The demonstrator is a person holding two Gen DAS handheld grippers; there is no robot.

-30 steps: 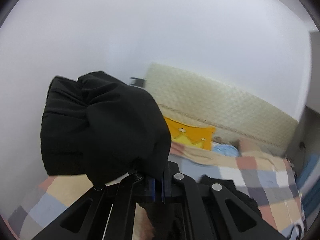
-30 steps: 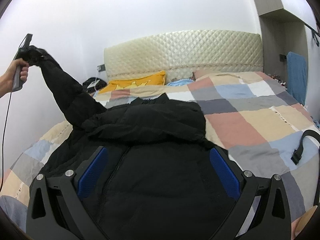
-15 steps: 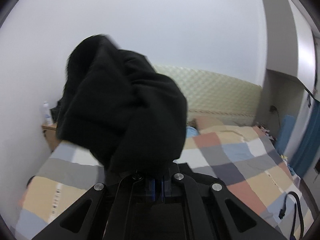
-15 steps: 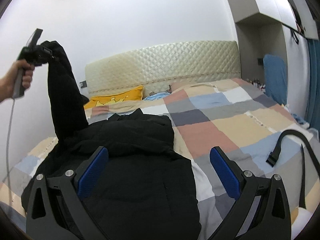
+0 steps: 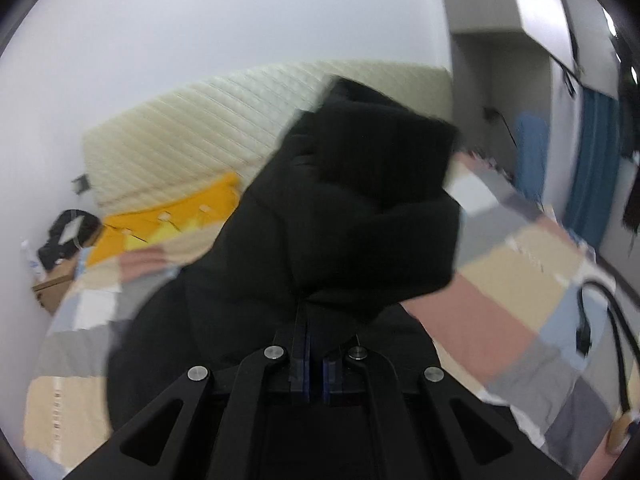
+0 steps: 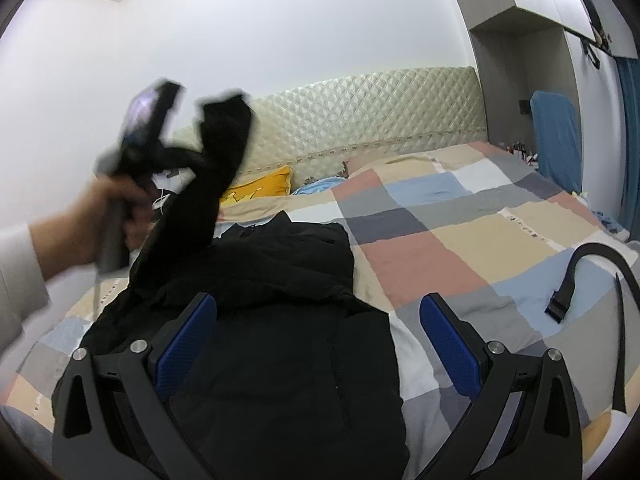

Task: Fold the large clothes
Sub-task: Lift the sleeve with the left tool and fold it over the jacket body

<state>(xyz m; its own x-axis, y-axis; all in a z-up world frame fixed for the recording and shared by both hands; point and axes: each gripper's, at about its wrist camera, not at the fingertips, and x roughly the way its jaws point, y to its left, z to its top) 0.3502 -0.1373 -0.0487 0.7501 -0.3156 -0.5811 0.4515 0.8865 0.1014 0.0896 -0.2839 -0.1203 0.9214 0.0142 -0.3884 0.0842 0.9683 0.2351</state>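
A black padded jacket (image 6: 272,312) lies spread on the checked bedspread (image 6: 460,232). My left gripper (image 5: 314,344) is shut on the jacket's sleeve cuff (image 5: 360,208) and holds it high above the bed; the cuff hides most of that view. In the right wrist view the left gripper (image 6: 192,160) shows at upper left, blurred, with the sleeve (image 6: 208,204) hanging from it down to the jacket body. My right gripper (image 6: 318,332) is open and empty, hovering over the jacket's lower part.
A cream quilted headboard (image 6: 380,112) and a yellow pillow (image 6: 260,188) are at the far end. A black strap with a buckle (image 6: 580,276) lies on the bed's right side. A wardrobe (image 6: 532,60) and blue curtain (image 5: 592,168) are on the right. A bedside table (image 5: 56,280) stands on the left.
My left gripper has swung the sleeve from the far left toward the middle of the bed, over the jacket. The right gripper has stayed open above the jacket.
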